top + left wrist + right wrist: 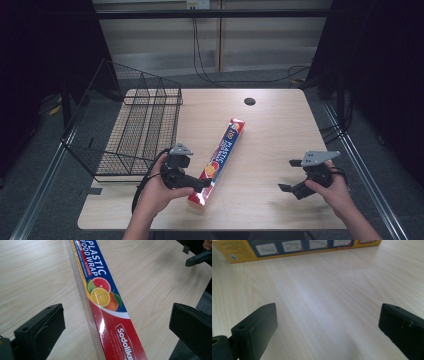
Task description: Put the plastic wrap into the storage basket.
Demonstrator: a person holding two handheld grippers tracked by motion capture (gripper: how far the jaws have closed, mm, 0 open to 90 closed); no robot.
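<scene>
High view shows my left gripper (202, 184) at the near end of the plastic food wrap box (218, 160), jaws spread wide astride it, not yet pinching, likely lined up for a grab; the box lies diagonally beside the wire basket (131, 125); my right gripper (292, 175) waits apart, jaws spread

Open table (270, 145) right of box (223, 155); basket (135, 130) blocks left.

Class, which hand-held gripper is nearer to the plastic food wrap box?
Left. The left hand-held gripper is at the near end of the plastic food wrap box, open jaws straddling it. The right hand-held gripper hangs well off to its right.
</scene>
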